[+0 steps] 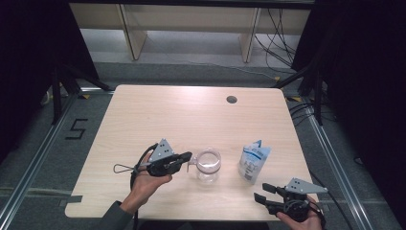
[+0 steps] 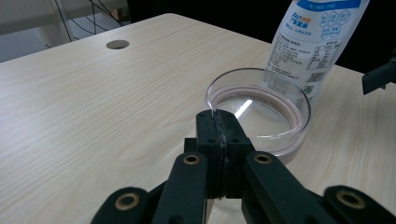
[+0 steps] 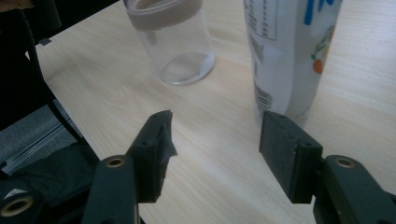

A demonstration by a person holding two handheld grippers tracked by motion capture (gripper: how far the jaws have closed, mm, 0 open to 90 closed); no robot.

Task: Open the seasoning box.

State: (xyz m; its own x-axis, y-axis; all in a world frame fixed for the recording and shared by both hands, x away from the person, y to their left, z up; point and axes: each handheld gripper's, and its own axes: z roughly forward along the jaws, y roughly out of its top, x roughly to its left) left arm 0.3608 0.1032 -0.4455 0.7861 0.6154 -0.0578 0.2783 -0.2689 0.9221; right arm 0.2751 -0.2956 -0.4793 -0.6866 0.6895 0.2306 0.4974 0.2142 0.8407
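The left gripper (image 2: 219,122) is found clamped on the near rim of the clear jar (image 1: 208,164), which is thereby steadied upright. The right gripper (image 3: 212,140) is held with jaws apart and empty, just short of the white pouch (image 3: 289,51) beside the jar. The pouch is judged not yet grasped; pouring remains outstanding.
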